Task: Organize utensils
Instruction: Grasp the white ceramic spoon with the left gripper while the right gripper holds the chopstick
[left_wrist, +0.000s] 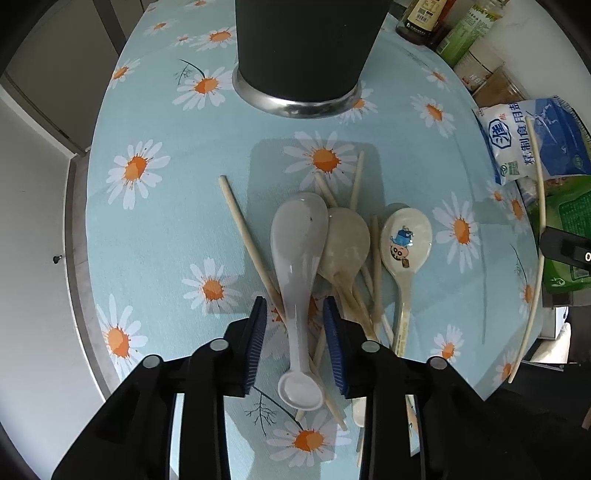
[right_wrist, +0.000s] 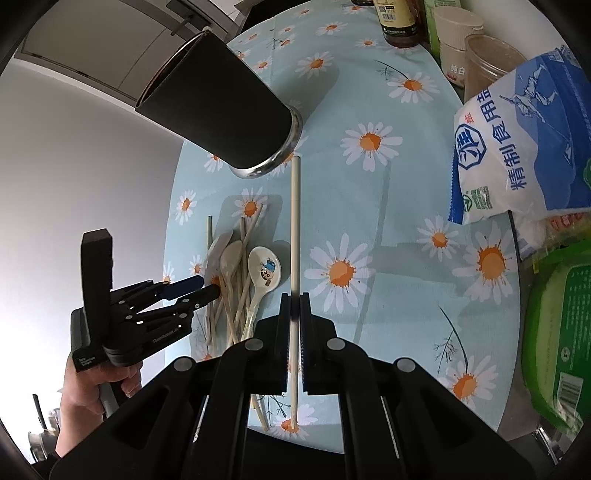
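Observation:
A pile of utensils lies on the daisy tablecloth: a white spoon (left_wrist: 299, 258), a beige spoon (left_wrist: 347, 243), a cartoon-print spoon (left_wrist: 404, 240) and several chopsticks (left_wrist: 243, 236). My left gripper (left_wrist: 295, 314) is open, its blue pads either side of the white spoon's handle. It also shows in the right wrist view (right_wrist: 205, 288). My right gripper (right_wrist: 294, 299) is shut on one chopstick (right_wrist: 294, 221), held above the table and pointing toward the black utensil cup (right_wrist: 221, 110). The cup (left_wrist: 306, 48) stands beyond the pile.
A blue-and-white salt bag (right_wrist: 517, 147), green packets (right_wrist: 554, 332), jars (right_wrist: 458, 44) and a sauce bottle (right_wrist: 395, 22) line the right side. The table edge (left_wrist: 85, 221) runs along the left, with cabinets beyond.

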